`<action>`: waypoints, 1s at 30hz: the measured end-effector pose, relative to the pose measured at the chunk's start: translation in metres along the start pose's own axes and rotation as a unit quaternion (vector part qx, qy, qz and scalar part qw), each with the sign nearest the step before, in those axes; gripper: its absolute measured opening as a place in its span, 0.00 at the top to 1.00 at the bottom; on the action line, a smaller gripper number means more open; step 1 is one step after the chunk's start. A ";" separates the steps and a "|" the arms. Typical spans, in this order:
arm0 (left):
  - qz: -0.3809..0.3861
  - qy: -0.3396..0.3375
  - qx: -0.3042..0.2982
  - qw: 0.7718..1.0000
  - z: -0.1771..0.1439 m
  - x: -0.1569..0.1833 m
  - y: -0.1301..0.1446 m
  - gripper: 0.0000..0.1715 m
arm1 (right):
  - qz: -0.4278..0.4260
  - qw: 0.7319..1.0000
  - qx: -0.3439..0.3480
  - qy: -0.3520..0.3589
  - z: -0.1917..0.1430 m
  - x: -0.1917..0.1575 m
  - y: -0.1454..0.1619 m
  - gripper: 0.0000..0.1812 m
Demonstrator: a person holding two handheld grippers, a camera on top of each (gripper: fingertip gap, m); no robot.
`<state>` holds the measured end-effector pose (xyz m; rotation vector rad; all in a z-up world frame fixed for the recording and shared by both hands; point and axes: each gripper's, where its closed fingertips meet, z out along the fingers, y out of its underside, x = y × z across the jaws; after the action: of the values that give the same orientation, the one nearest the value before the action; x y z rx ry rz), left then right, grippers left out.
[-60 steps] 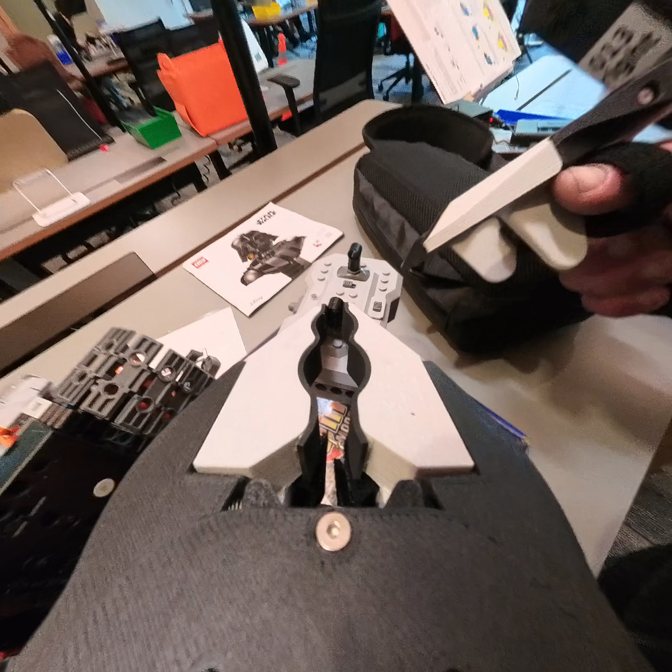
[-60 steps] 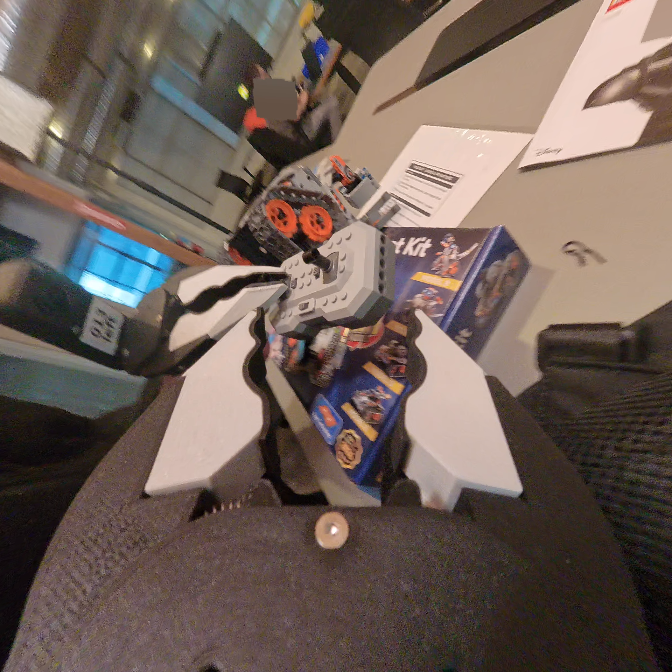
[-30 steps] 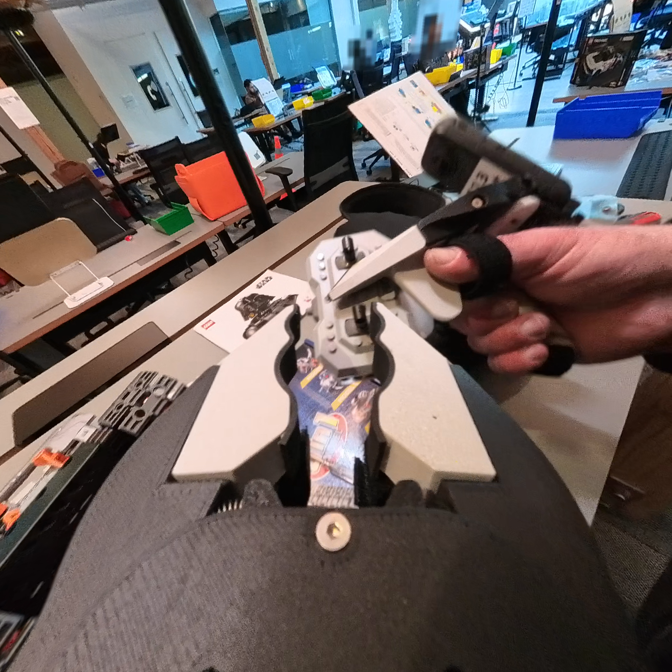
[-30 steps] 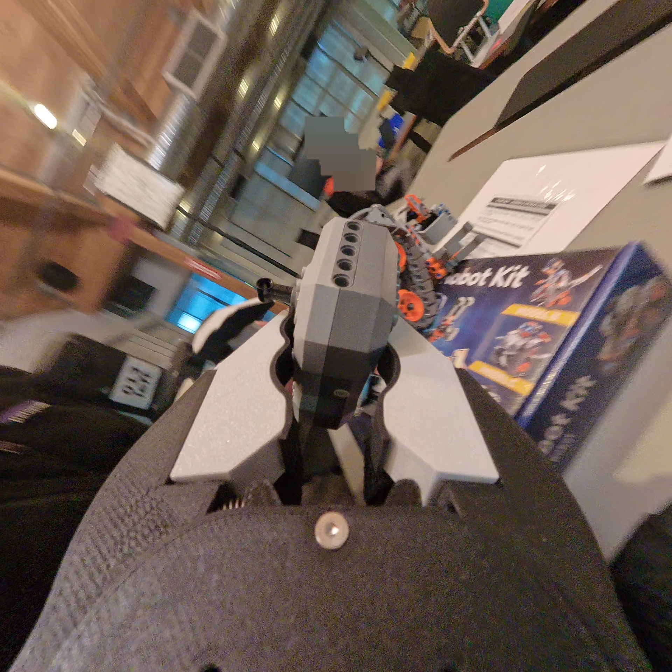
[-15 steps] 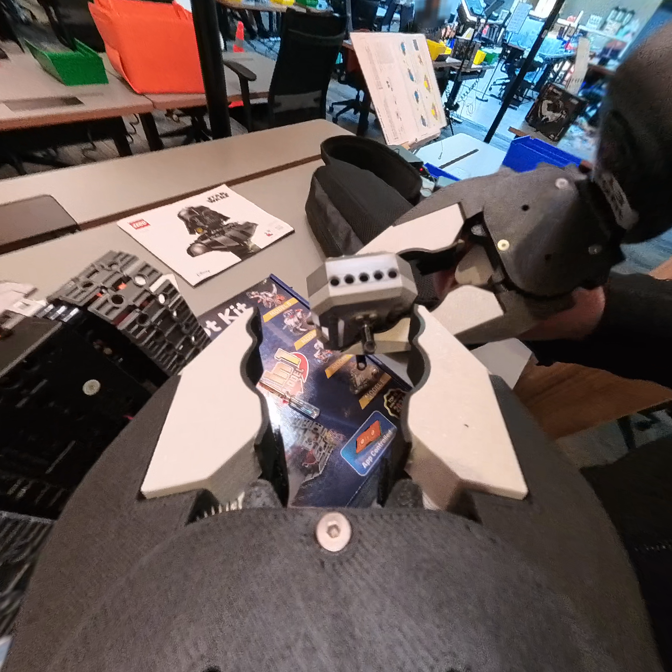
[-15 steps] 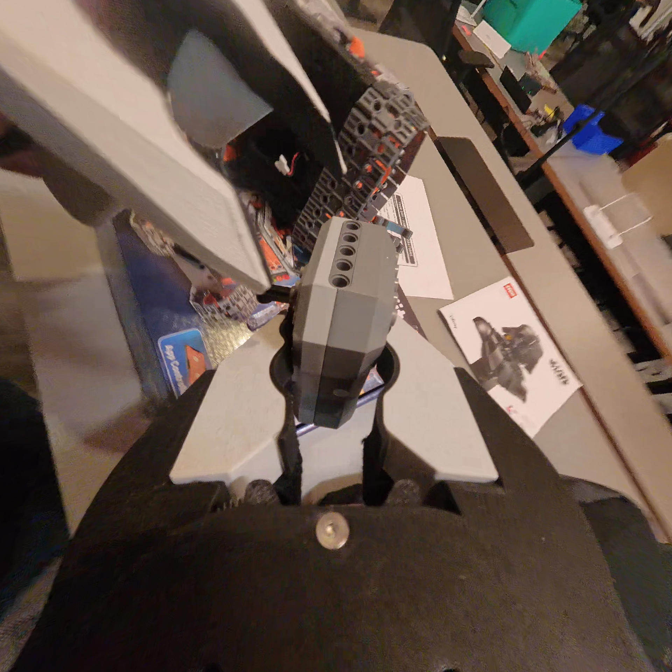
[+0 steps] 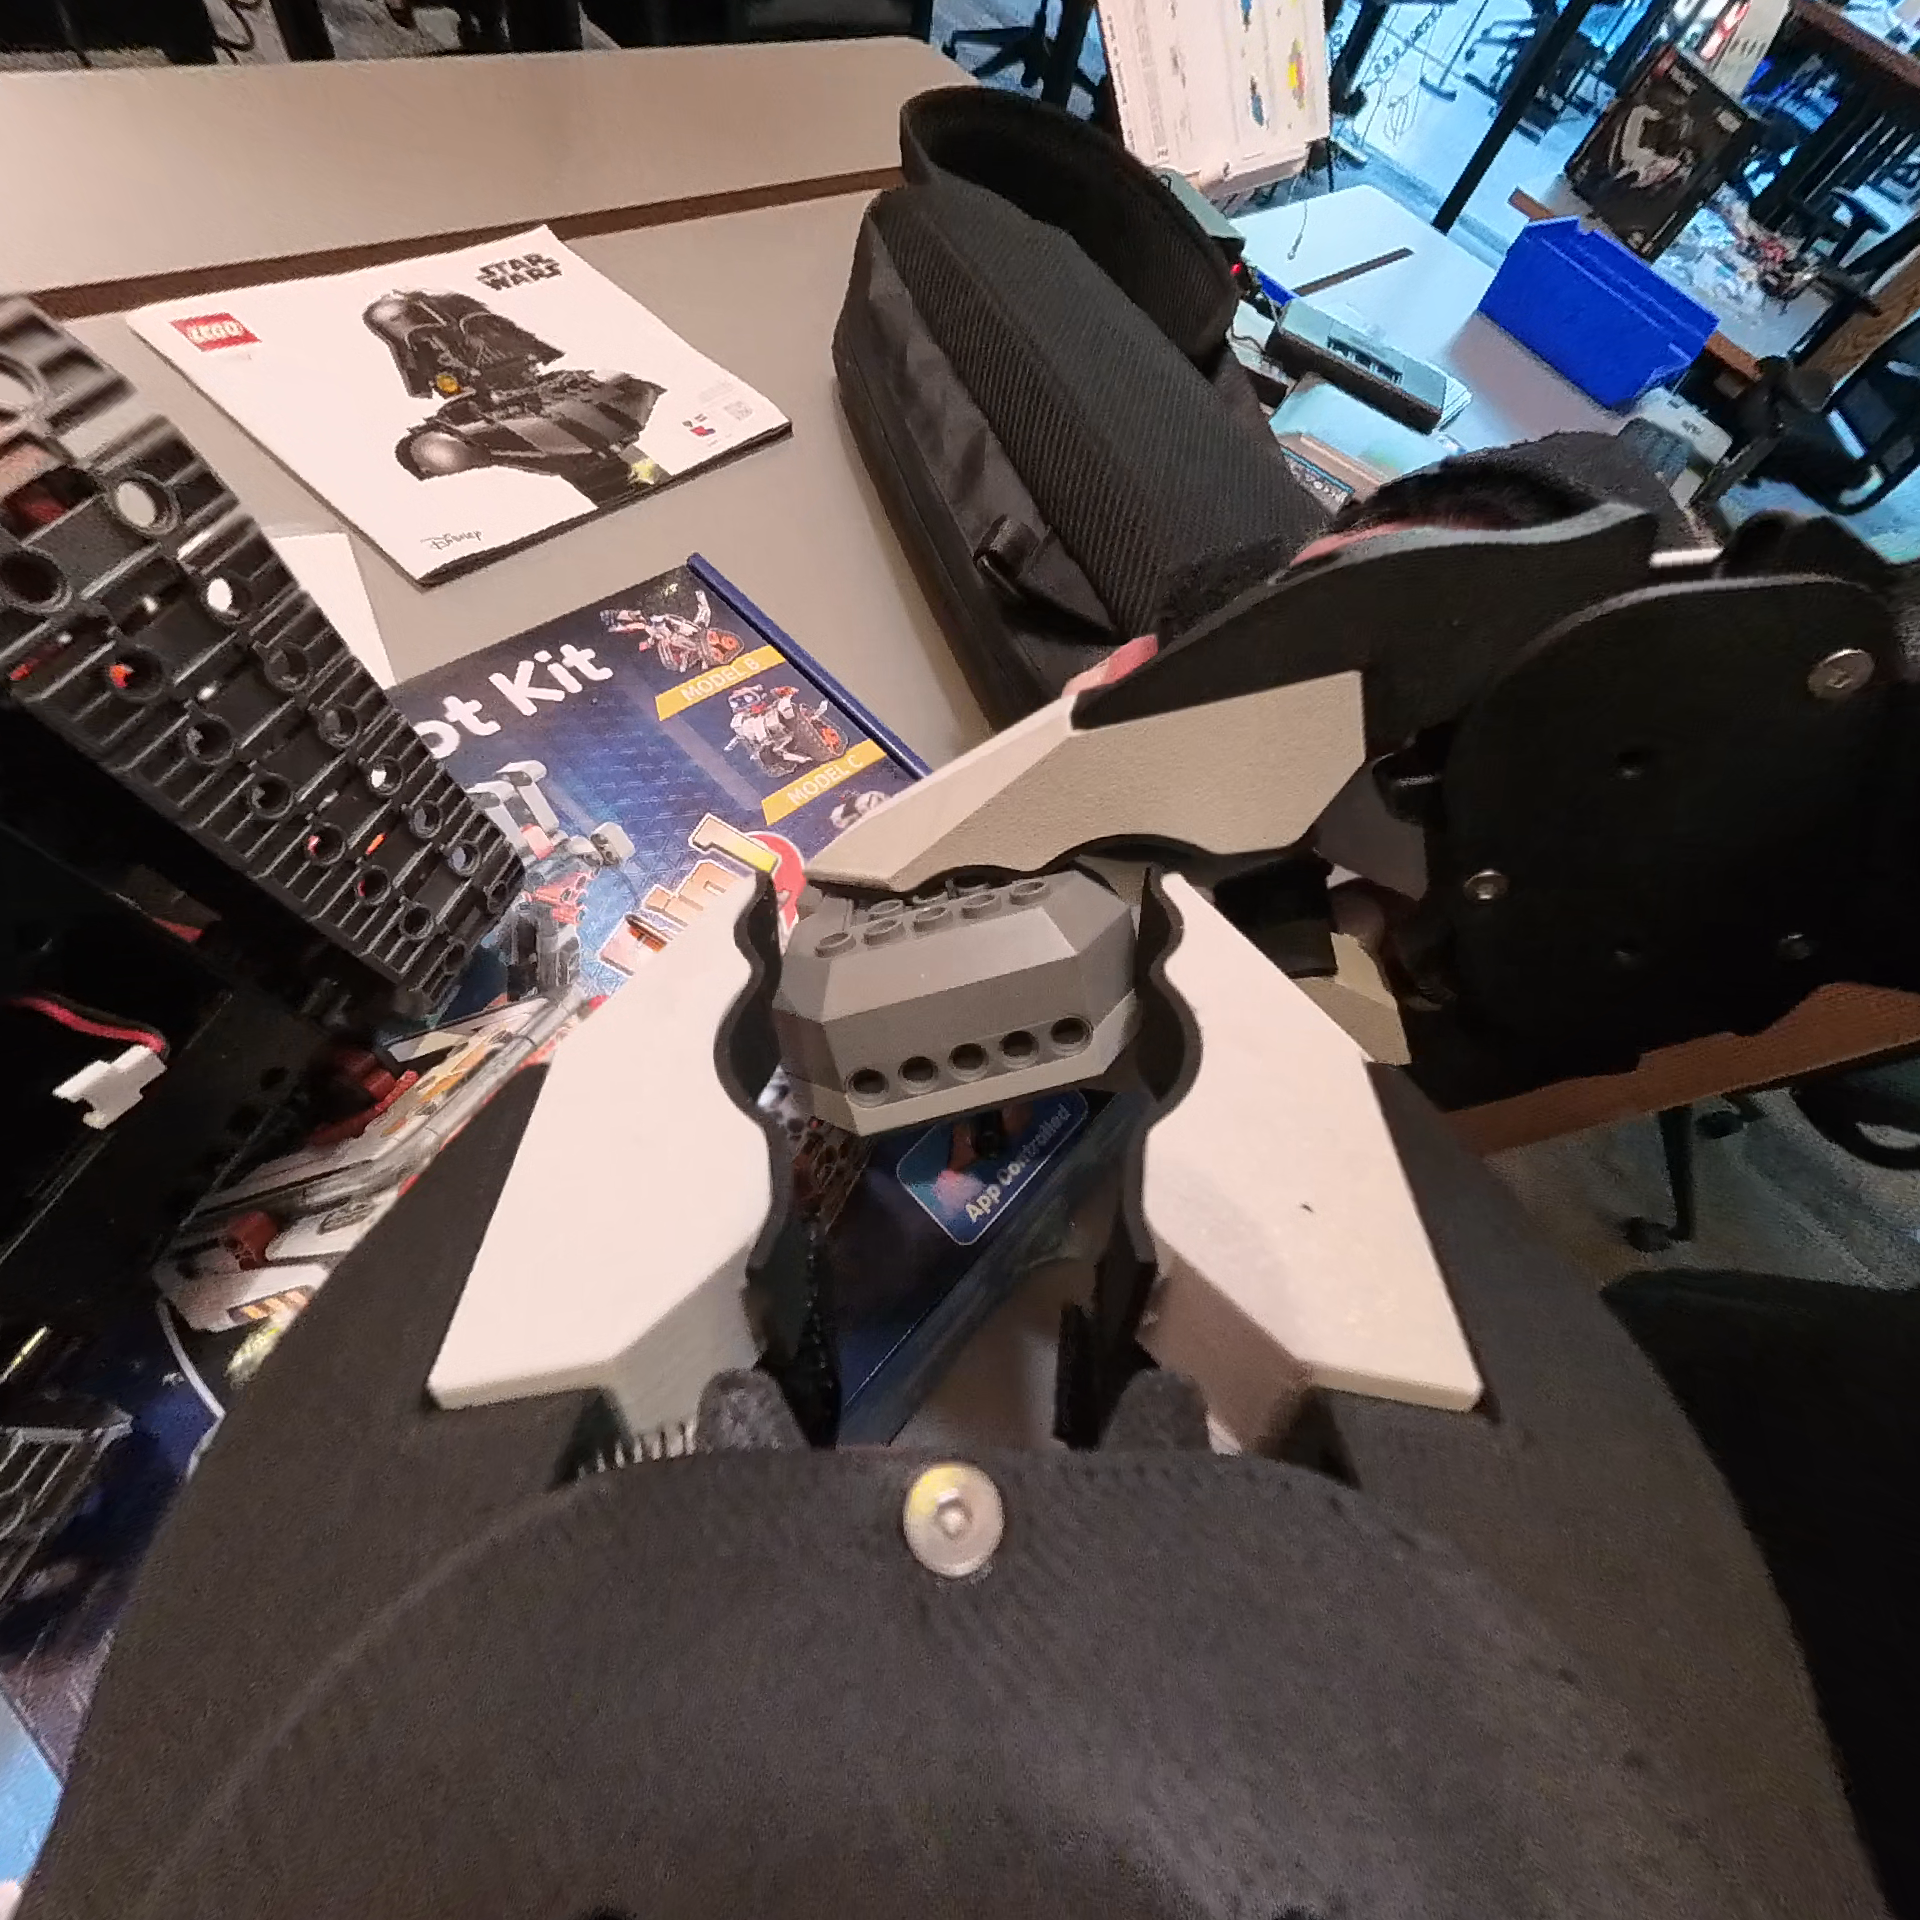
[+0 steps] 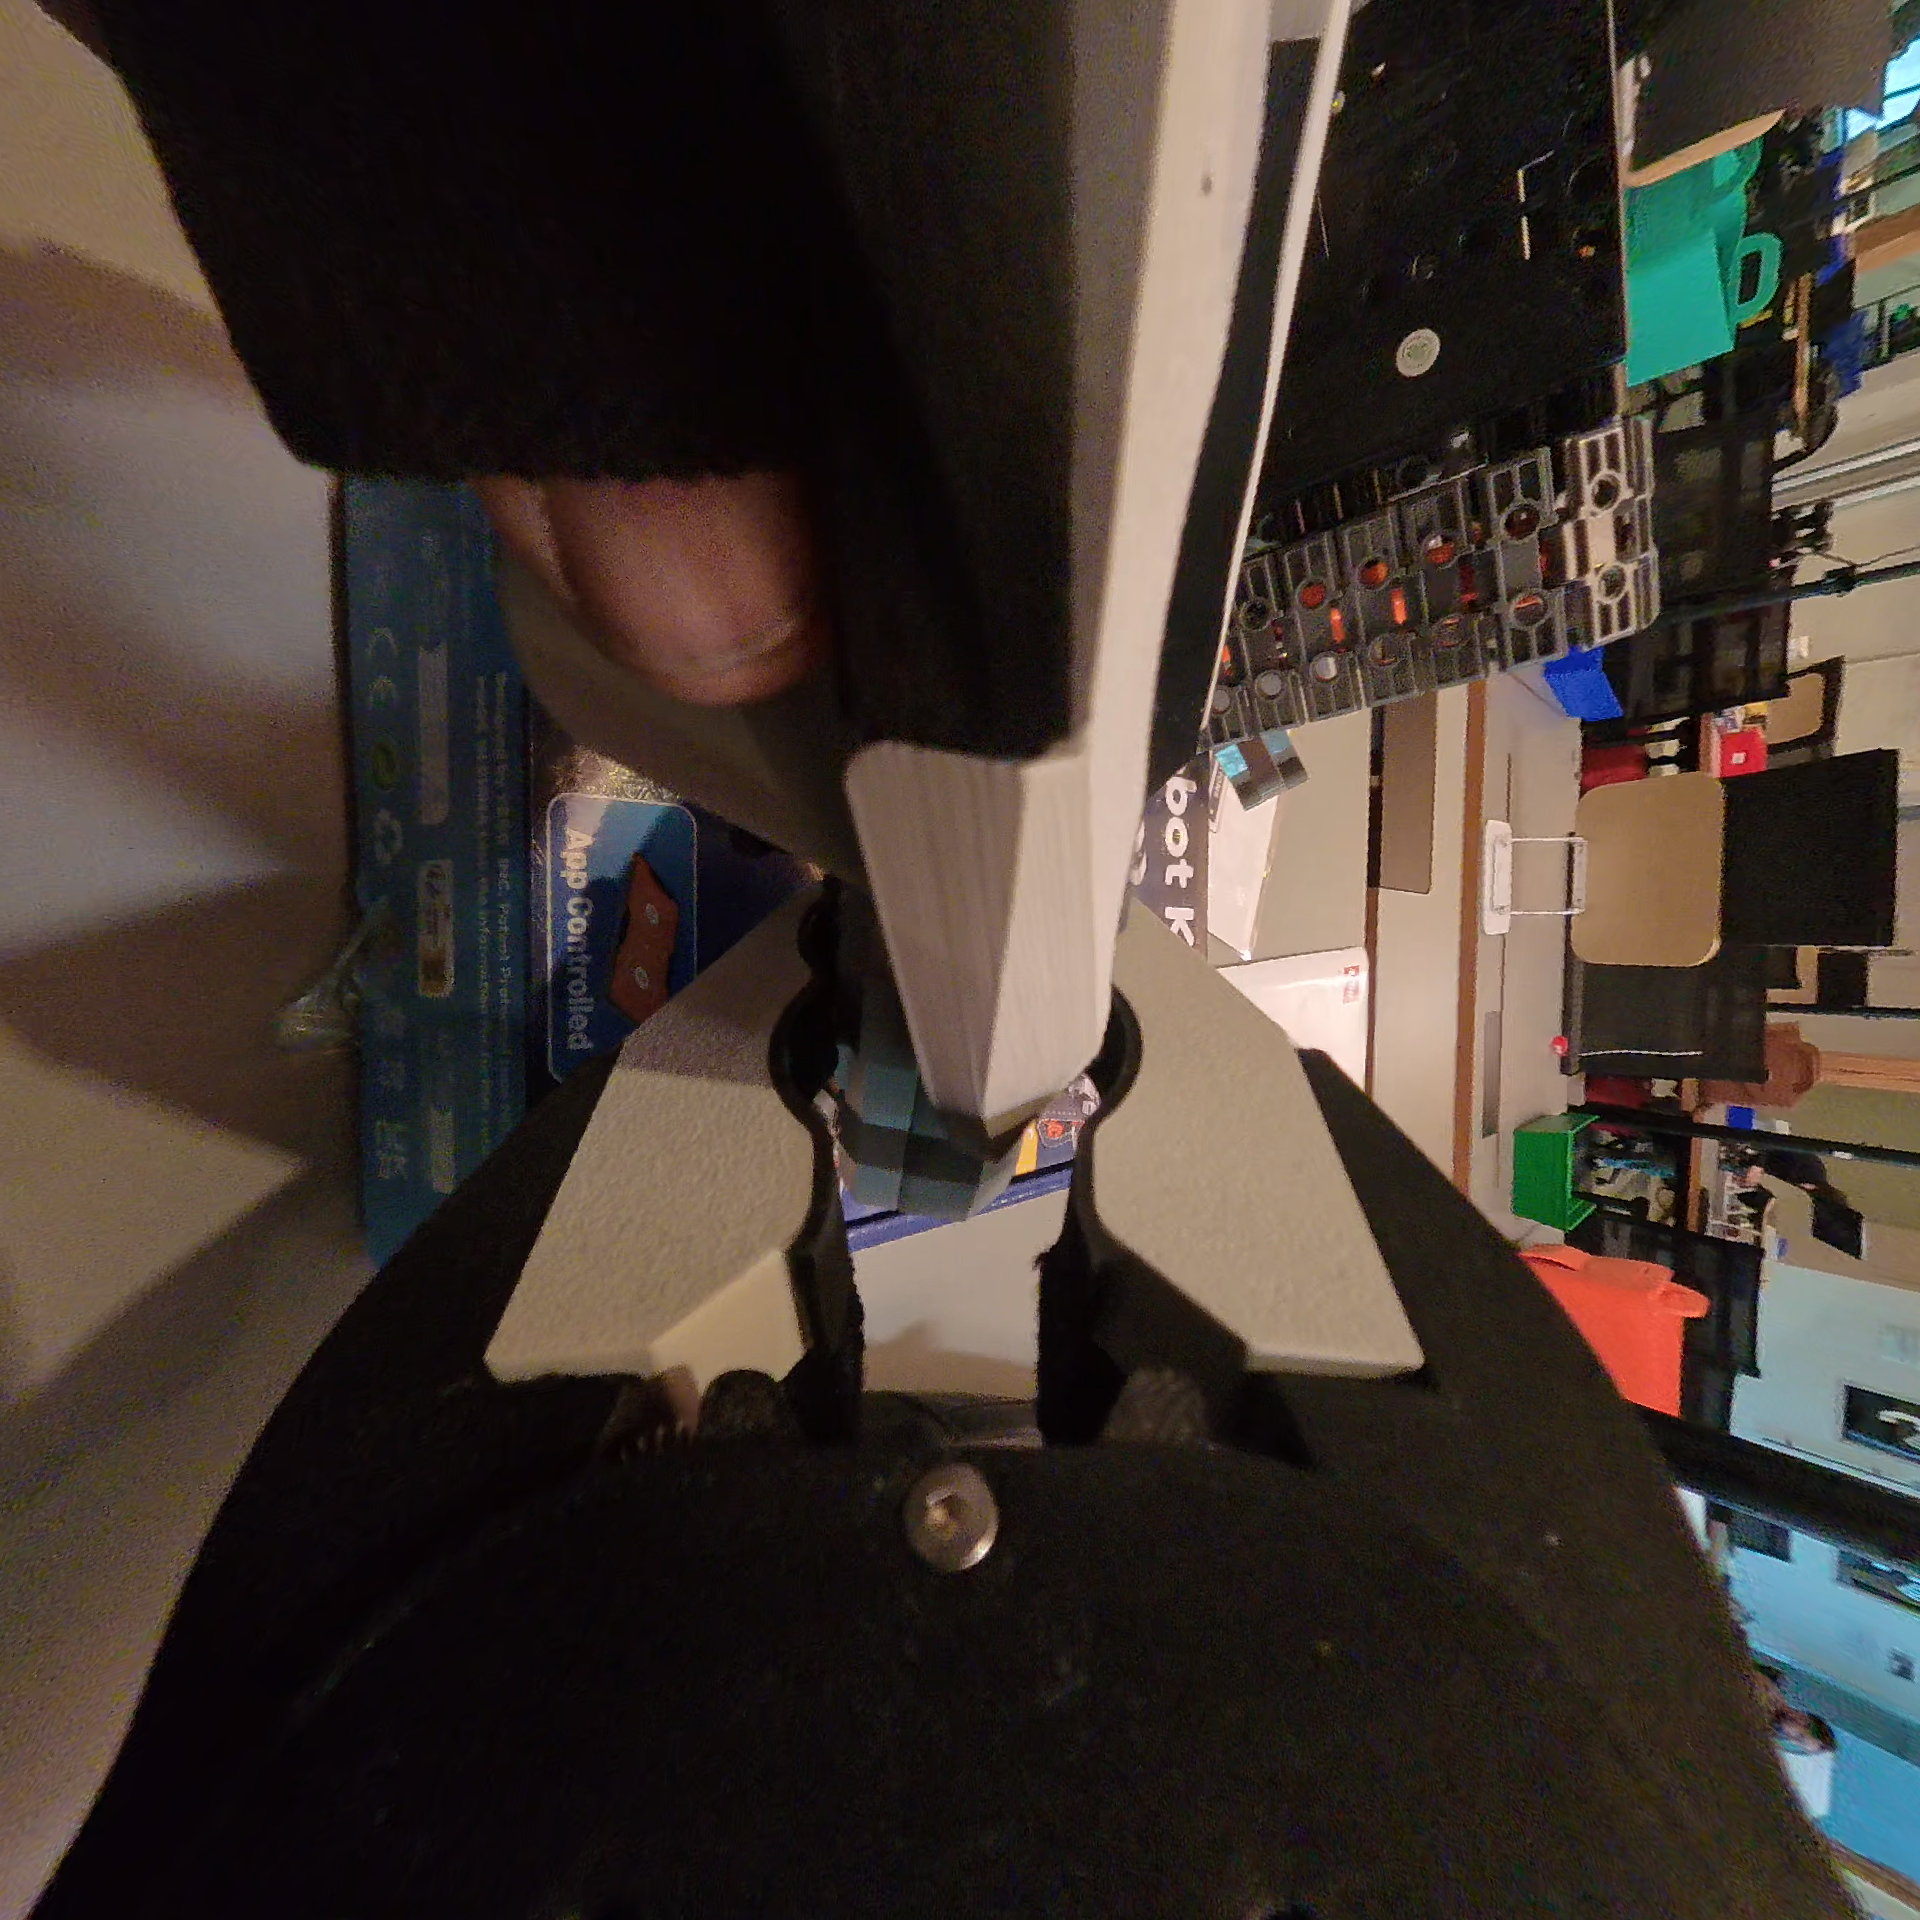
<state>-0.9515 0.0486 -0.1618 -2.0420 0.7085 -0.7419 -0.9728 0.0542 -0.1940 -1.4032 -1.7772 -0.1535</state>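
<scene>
A grey studded brick block point(image 7: 956, 997) with a row of holes sits between the fingers of my left gripper point(image 7: 958, 904), which press against both its ends. My right gripper point(image 8: 971, 935) is shut on the same block point(image 8: 914, 1153) from the other side. In the left wrist view one of its fingers point(image 7: 1091, 790) lies across the block's top. In the right wrist view a left finger point(image 8: 997, 914) covers most of the block, and a person's thumb point(image 8: 675, 592) shows behind it. The block hangs above a blue kit box point(image 7: 644, 748).
A black tracked brick model point(image 7: 239, 707) stands at the left, also in the right wrist view point(image 8: 1455, 582). A white instruction booklet point(image 7: 457, 395) and a black fabric bag point(image 7: 1060, 416) lie on the grey table point(image 7: 416, 135). Other desks and chairs stand beyond.
The right gripper took the grey block and turned it. The left gripper let go, opened, and now has closed in around the block's ends above the blue box.
</scene>
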 end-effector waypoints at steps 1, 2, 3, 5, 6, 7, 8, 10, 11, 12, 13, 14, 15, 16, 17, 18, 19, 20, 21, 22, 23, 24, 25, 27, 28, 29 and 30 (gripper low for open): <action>0.002 0.000 0.003 1.000 0.000 0.000 0.000 0.62 | -0.004 1.000 0.002 0.003 0.000 0.000 0.000 0.77; 0.003 0.000 0.007 1.000 -0.001 0.000 0.000 0.62 | -0.005 1.000 0.005 0.001 0.000 -0.001 -0.001 0.77; 0.005 -0.002 0.011 1.000 -0.001 0.000 0.000 0.62 | -0.003 1.000 0.007 0.000 0.000 -0.001 -0.001 0.77; 0.007 -0.004 0.019 1.000 -0.003 0.000 0.000 0.66 | 0.006 1.000 0.009 -0.002 0.001 -0.002 -0.001 0.77; 0.011 -0.010 0.016 1.000 -0.003 -0.002 0.002 0.66 | 0.015 1.000 0.014 -0.005 0.001 -0.002 -0.002 0.78; 0.015 -0.010 0.016 1.000 -0.003 -0.002 0.003 0.66 | 0.022 1.000 0.017 -0.010 0.000 -0.003 -0.002 0.77; 0.013 -0.007 0.019 1.000 -0.003 -0.002 0.004 0.66 | 0.027 0.999 0.019 -0.012 0.000 -0.004 -0.002 0.78; 0.011 -0.005 0.022 1.000 -0.004 -0.002 0.006 0.66 | 0.033 0.999 0.025 -0.011 -0.001 -0.005 -0.002 0.78; 0.016 -0.006 0.023 1.000 -0.003 -0.001 0.006 0.66 | 0.039 0.999 0.028 -0.014 -0.001 -0.005 -0.001 0.77; 0.021 -0.008 0.023 0.999 -0.003 -0.001 0.007 0.66 | 0.044 0.999 0.027 -0.015 -0.001 -0.005 0.000 0.77; 0.028 -0.012 0.024 0.999 -0.004 -0.003 0.007 0.66 | 0.047 0.998 0.026 -0.015 -0.001 -0.005 0.002 0.77; 0.035 -0.015 0.027 0.999 -0.004 -0.005 0.007 0.66 | 0.051 0.998 0.026 -0.020 -0.002 -0.006 0.004 0.75; 0.040 -0.011 0.031 0.999 -0.005 -0.005 0.006 0.66 | 0.059 0.997 0.029 -0.027 -0.004 -0.006 0.005 0.74; 0.045 0.000 0.036 0.998 -0.005 -0.004 0.005 0.66 | 0.067 0.996 0.034 -0.037 -0.006 -0.007 0.006 0.74; 0.053 0.005 0.042 0.998 -0.005 -0.004 0.006 0.66 | 0.077 0.995 0.040 -0.048 -0.007 -0.008 0.007 0.74; 0.056 0.003 0.044 0.997 -0.005 -0.005 0.007 0.66 | 0.090 0.993 0.045 -0.054 -0.009 -0.008 0.008 0.74; 0.055 0.006 0.045 0.997 -0.004 -0.004 0.008 0.66 | 0.100 0.992 0.052 -0.057 -0.010 -0.007 0.009 0.74; 0.050 0.010 0.044 0.998 -0.003 -0.003 0.011 0.66 | 0.103 0.991 0.054 -0.058 -0.011 -0.007 0.010 0.74; 0.044 0.015 0.049 0.998 -0.003 -0.002 0.012 0.66 | 0.103 0.991 0.055 -0.060 -0.012 -0.008 0.011 0.74; 0.041 0.020 0.054 0.998 -0.003 -0.001 0.014 0.66 | 0.099 0.992 0.057 -0.061 -0.013 -0.009 0.011 0.74; 0.038 0.022 0.053 0.998 -0.003 -0.001 0.016 0.66 | 0.094 0.992 0.055 -0.059 -0.013 -0.011 0.011 0.74; 0.033 0.025 0.049 0.998 -0.004 -0.001 0.019 0.66 | 0.089 0.993 0.053 -0.058 -0.013 -0.012 0.011 0.74; 0.032 0.028 0.044 0.998 -0.004 0.000 0.021 0.69 | 0.082 0.994 0.052 -0.059 -0.013 -0.013 0.010 0.75; 0.055 0.013 0.022 0.998 -0.002 -0.003 0.029 0.80 | 0.065 0.995 0.042 -0.066 -0.012 -0.017 0.014 0.78; 0.061 0.014 0.024 0.998 -0.002 -0.003 0.029 0.80 | 0.064 0.995 0.042 -0.067 -0.013 -0.017 0.013 0.78; 0.050 0.016 0.023 0.998 -0.002 -0.004 0.028 0.79 | 0.065 0.994 0.042 -0.071 -0.013 -0.018 0.012 0.79; 0.043 0.019 0.018 0.999 -0.001 -0.005 0.029 0.78 | 0.066 0.994 0.041 -0.072 -0.012 -0.018 0.012 0.79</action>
<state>-0.9616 0.0368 -0.1868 -1.9575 0.7946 -0.7404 -0.9560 0.0386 -0.2027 -1.4975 -1.7788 0.0922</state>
